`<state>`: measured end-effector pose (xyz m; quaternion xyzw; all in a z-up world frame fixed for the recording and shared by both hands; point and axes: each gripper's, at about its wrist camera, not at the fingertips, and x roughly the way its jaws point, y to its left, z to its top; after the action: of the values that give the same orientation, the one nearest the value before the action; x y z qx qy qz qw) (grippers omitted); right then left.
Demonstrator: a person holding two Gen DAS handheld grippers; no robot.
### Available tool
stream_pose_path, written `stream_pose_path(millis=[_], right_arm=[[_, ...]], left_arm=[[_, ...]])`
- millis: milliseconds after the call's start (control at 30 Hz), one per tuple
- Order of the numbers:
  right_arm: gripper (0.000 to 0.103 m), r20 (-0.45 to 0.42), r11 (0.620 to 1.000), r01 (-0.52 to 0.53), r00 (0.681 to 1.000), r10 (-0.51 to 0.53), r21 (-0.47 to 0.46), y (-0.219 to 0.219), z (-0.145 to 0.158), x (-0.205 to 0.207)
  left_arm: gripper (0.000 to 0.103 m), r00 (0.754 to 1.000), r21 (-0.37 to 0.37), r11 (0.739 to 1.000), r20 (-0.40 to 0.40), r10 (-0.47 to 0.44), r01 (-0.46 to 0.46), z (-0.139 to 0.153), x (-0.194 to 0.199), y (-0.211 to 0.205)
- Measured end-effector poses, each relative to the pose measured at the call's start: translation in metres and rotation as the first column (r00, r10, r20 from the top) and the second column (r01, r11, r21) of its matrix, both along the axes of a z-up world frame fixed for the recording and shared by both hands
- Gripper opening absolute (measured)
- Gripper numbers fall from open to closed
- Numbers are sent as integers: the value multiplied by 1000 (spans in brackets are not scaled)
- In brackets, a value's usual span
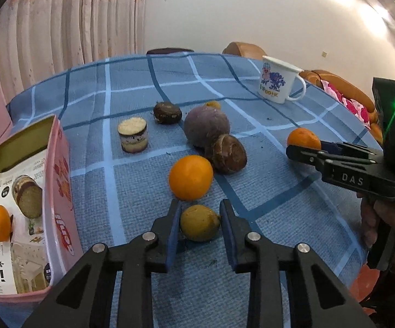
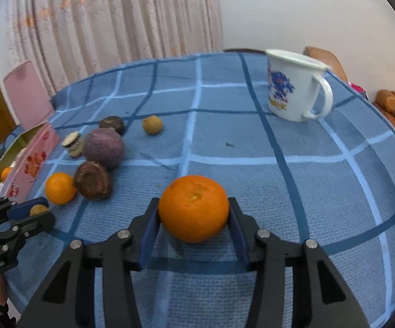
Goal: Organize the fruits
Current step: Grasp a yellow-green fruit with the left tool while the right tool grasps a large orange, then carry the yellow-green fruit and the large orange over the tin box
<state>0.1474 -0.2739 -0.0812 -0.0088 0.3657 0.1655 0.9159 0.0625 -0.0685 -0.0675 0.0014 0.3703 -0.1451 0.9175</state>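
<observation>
The left gripper (image 1: pixel 200 222) brackets a yellowish fruit (image 1: pixel 199 222) near the table's (image 1: pixel 279 232) near edge, pads beside it, contact unclear. The right gripper (image 2: pixel 194 216) is clamped on an orange (image 2: pixel 193 208). Round fruit may roll out if squeezed off-centre. The pink tin (image 1: pixel 60 180) waits at the left edge.

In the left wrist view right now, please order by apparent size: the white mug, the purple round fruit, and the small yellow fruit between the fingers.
1. Purple fruit, largest.
2. White mug and yellow fruit look about alike; the mug stands far back and the yellow fruit close to the camera, so I leave them unranked.
</observation>
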Motion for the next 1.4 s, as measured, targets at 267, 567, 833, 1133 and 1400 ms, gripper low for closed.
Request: stream_pose_path(millis=[267, 567, 833, 1133, 1400], right_arm=[[50, 79, 999, -44, 996, 42, 22, 2, 8, -14], [50, 151, 996, -85, 985, 81, 19, 7, 11, -26], [50, 203, 994, -108, 974, 103, 12, 10, 15, -34], [50, 251, 992, -124, 961, 118, 7, 12, 17, -43], [50, 276, 991, -131, 953, 126, 3, 14, 18, -47]], left_arm=[[30, 995, 13, 1000, 95, 25, -27, 9, -12, 2], [30, 987, 16, 999, 156, 44, -47, 13, -19, 3], [30, 980, -1, 998, 188, 63, -64, 16, -24, 5], [30, 973, -14, 997, 218, 74, -73, 18, -27, 6], [30, 964, -23, 996, 249, 87, -84, 21, -32, 7]])
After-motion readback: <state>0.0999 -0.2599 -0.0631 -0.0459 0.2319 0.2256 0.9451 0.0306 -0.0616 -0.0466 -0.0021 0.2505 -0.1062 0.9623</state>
